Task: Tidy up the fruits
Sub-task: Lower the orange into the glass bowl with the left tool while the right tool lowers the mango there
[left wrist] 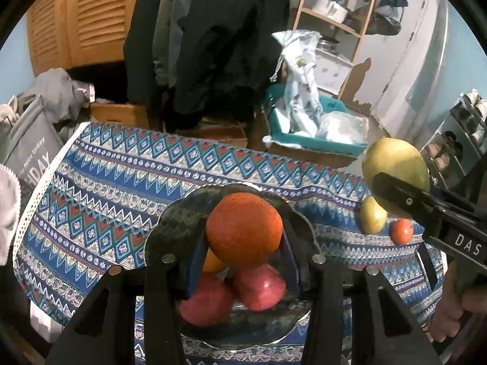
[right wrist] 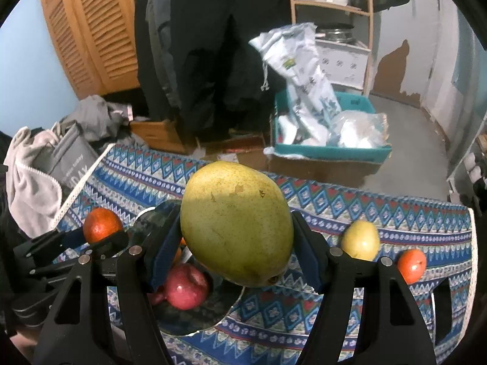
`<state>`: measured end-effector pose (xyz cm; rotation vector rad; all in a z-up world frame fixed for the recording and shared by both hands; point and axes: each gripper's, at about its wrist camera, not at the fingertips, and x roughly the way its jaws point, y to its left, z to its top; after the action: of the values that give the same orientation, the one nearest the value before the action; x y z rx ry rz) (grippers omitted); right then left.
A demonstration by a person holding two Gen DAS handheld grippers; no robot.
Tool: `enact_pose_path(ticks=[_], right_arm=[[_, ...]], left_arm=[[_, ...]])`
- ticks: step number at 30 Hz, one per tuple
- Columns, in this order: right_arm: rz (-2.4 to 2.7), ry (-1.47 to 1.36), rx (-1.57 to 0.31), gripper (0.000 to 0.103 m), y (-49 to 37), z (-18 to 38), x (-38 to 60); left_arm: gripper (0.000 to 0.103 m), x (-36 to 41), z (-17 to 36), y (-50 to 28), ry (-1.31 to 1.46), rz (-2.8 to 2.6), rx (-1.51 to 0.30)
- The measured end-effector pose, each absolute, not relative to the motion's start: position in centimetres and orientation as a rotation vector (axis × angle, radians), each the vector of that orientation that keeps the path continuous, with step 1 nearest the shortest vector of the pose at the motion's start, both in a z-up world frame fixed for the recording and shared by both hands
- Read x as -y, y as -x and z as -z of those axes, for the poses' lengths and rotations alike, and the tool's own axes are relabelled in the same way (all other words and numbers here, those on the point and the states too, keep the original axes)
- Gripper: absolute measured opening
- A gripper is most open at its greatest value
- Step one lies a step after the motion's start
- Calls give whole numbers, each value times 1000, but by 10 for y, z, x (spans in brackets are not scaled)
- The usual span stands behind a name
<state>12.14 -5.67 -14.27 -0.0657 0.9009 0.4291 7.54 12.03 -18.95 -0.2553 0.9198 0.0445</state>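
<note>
Carrying an orange [left wrist: 243,228] clamped in the left fingers [left wrist: 197,243] and a mango [right wrist: 236,222] in the right fingers [right wrist: 307,243] over the plate [left wrist: 170,213] holding apples [left wrist: 258,286], leaving a pear [right wrist: 360,240] and tangerine [right wrist: 411,265] on the table [left wrist: 106,176].

Two red apples [left wrist: 261,286] lie in one dish [left wrist: 170,219]. Three orange fruits [left wrist: 243,229] in all (one half hidden). One mango [right wrist: 236,223], and one small yellow-green fruit [right wrist: 360,240] at its three o'clock.
</note>
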Motion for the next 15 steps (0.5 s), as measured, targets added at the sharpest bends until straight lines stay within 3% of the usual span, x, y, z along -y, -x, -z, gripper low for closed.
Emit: enact_pose_path(ticks=[15], right_arm=[[-442, 98, -1011, 70, -128, 197, 38]], left_arm=[[46, -126, 241, -88, 236, -103, -1072]])
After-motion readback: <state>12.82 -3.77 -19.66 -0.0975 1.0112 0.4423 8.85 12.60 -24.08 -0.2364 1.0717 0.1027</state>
